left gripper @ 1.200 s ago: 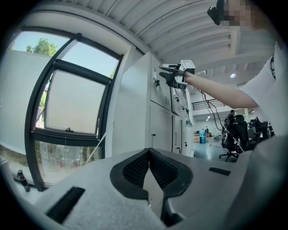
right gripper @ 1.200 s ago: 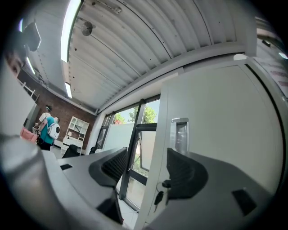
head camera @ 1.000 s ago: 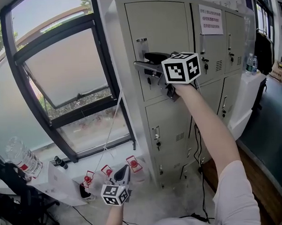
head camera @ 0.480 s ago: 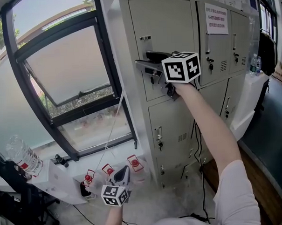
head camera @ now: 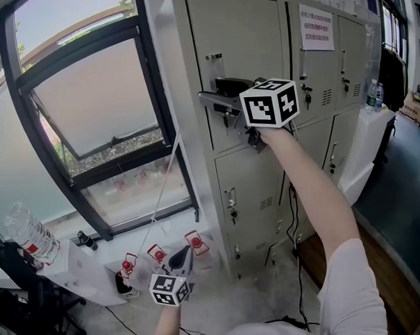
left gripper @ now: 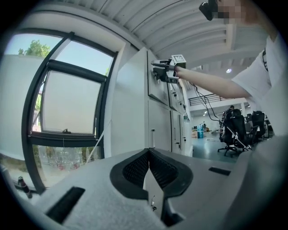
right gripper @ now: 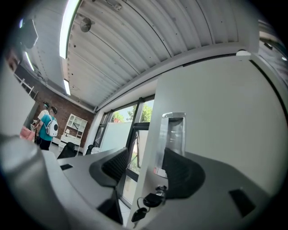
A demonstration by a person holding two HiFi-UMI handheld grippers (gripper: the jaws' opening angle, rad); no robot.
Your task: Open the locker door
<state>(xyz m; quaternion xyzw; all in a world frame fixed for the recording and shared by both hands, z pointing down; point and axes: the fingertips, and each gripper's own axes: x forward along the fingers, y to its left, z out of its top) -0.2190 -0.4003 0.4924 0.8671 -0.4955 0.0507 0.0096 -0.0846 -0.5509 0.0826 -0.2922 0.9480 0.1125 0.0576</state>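
Note:
The grey upper locker door [head camera: 243, 54] stands at the left end of the locker bank. Its chrome handle [head camera: 214, 62] sits near the left edge, and keys [head camera: 225, 118] hang in the lock below. My right gripper [head camera: 211, 94] reaches along the door face, held up on an outstretched arm. In the right gripper view the handle [right gripper: 173, 134] and the door edge lie between the jaws of the right gripper [right gripper: 148, 170], which stand apart, with window showing beside the left pad. The keys [right gripper: 150, 202] dangle underneath. My left gripper [head camera: 185, 253] hangs low, shut and empty [left gripper: 148, 157].
A large black-framed window [head camera: 89, 113] fills the left side, its pane tilted. More lockers [head camera: 317, 75] run to the right, one with a paper notice [head camera: 316, 27]. A water bottle [head camera: 29, 237] stands on the sill and red-capped items [head camera: 158, 254] lie below. A white table [head camera: 365, 143] stands far right.
The head view has shifted a little. The right gripper stays at the handle and the door has not visibly moved. The left gripper hangs as before.

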